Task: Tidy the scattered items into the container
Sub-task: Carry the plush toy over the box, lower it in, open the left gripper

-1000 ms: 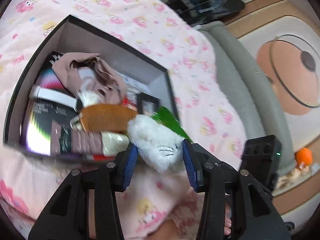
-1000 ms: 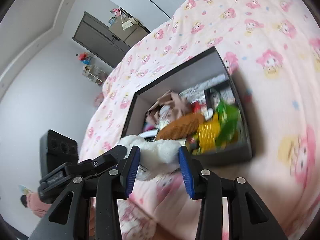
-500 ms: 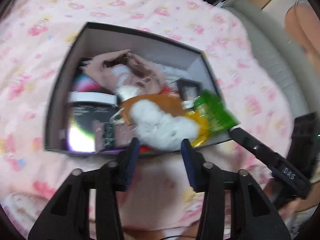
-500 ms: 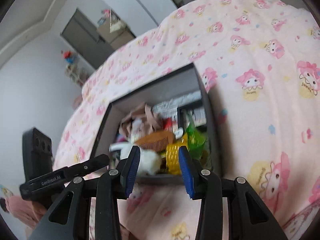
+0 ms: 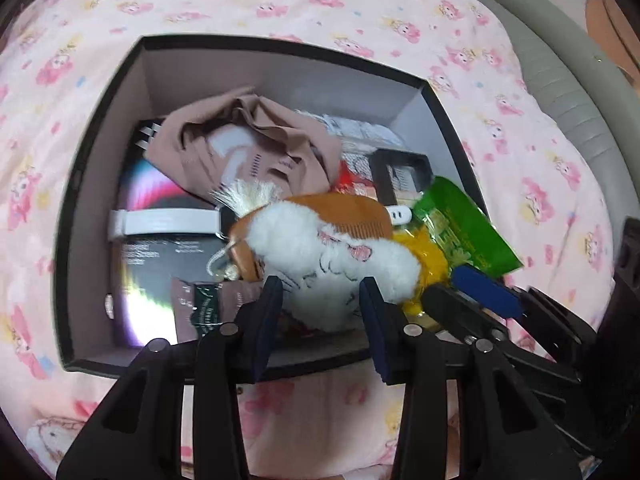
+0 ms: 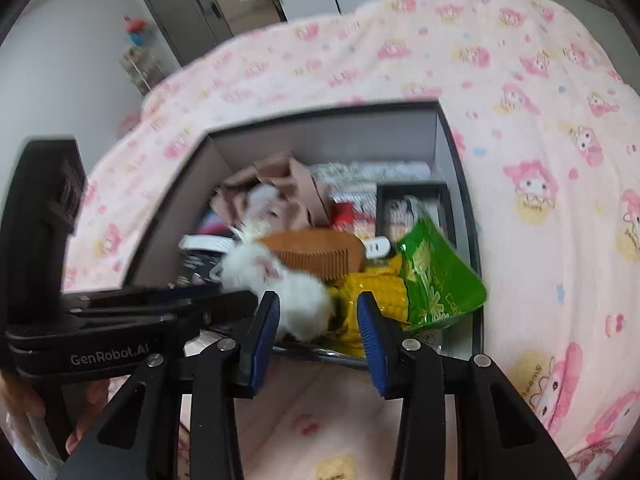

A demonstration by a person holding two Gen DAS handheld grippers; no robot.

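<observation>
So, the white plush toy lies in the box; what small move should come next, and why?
Probably draw the left gripper back from the box. The white plush toy already rests inside on the comb, yet sits between the fingers; whether they press it is unclear.

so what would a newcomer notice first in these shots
Probably the white fluffy plush toy lying atop the pile in the black box, at its near edge, between both grippers' blue pads. Next, the bright green snack bag and yellow corn poking over the box's right corner, all on a pink cartoon-print blanket.
</observation>
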